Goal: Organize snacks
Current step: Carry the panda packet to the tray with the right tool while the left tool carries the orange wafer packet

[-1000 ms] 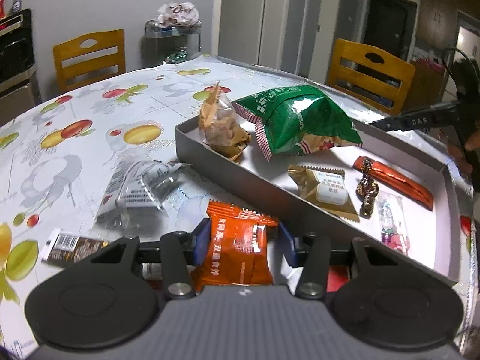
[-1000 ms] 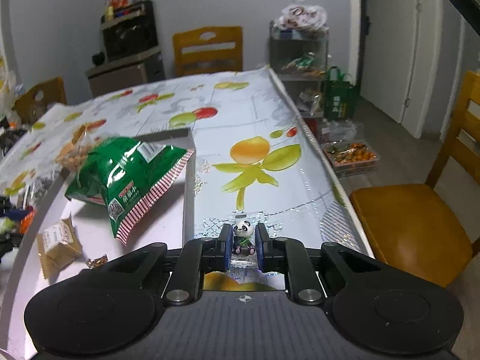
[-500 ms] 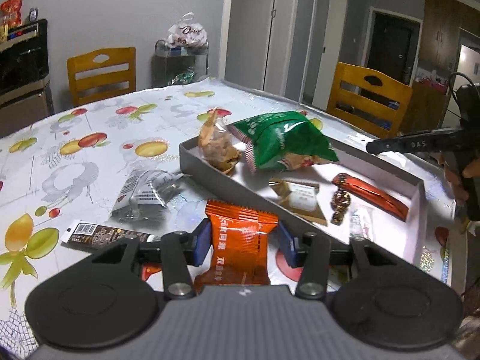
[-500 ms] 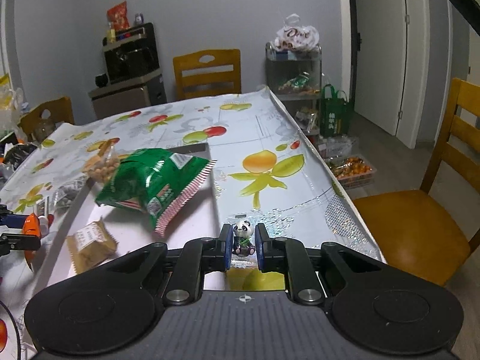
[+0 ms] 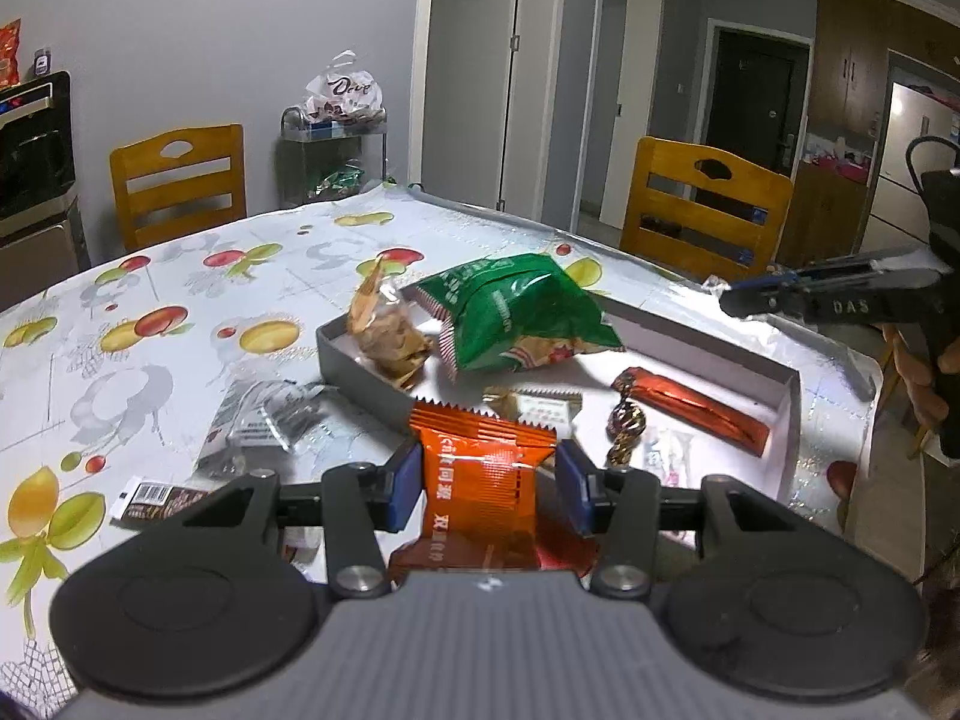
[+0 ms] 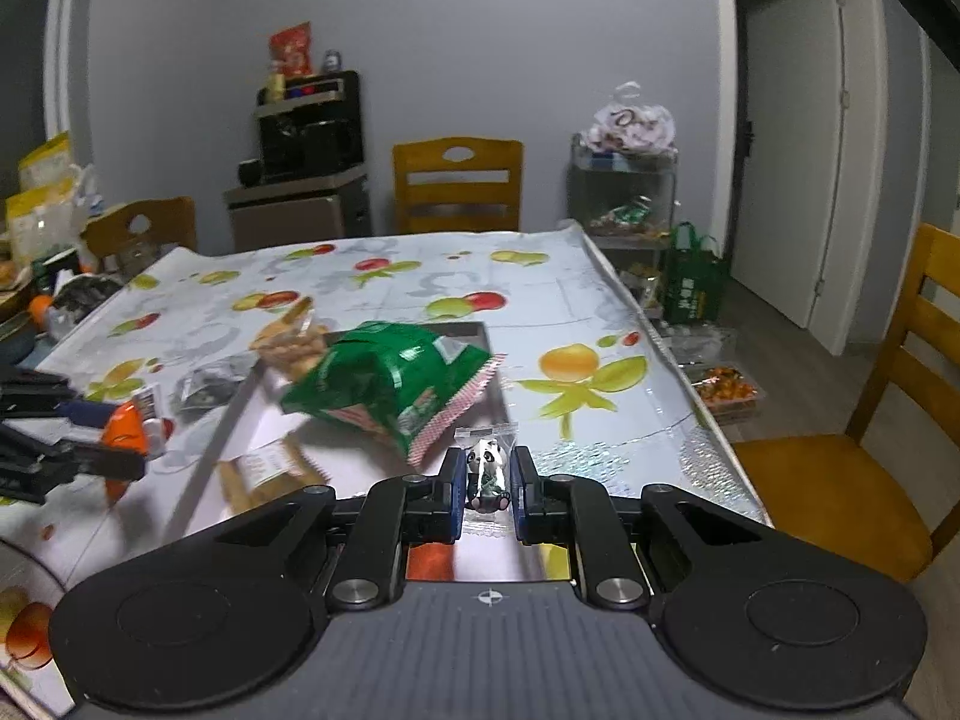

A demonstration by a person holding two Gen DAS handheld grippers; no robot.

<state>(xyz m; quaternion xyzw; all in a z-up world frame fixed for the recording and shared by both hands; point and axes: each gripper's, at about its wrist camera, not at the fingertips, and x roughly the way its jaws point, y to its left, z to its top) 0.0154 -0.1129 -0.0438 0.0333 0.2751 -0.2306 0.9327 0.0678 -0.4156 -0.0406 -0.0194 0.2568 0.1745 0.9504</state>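
Orange packet: an orange snack packet [image 5: 480, 483] hangs upright between the blue pads of the left gripper [image 5: 487, 489], jaws closed on its sides, lifted above the table just short of the near wall of the grey tray [image 5: 366, 381]; it looks bound for the tray.
Panda sweet: the right gripper [image 6: 487, 489] is pinched narrowly on a small panda-printed sweet [image 6: 489, 468], held over the tray's near end.
Tray: a green bag [image 5: 519, 312], a clear bag of brown snacks [image 5: 387, 336], a tan packet [image 5: 543, 408], a foil-wrapped sweet [image 5: 626, 429] and an orange-red bar [image 5: 696, 411] already lie in it, which suggests sorting is well along.
Still out: a silver packet [image 5: 264, 420] and a dark bar [image 5: 159, 498] lie on the table beside the tray.
Table: a glossy fruit-print cloth [image 5: 180, 312] covers it.
Room: wooden chairs [image 5: 180, 180], a metal rack [image 5: 333, 162], grey walls, dim doorways.
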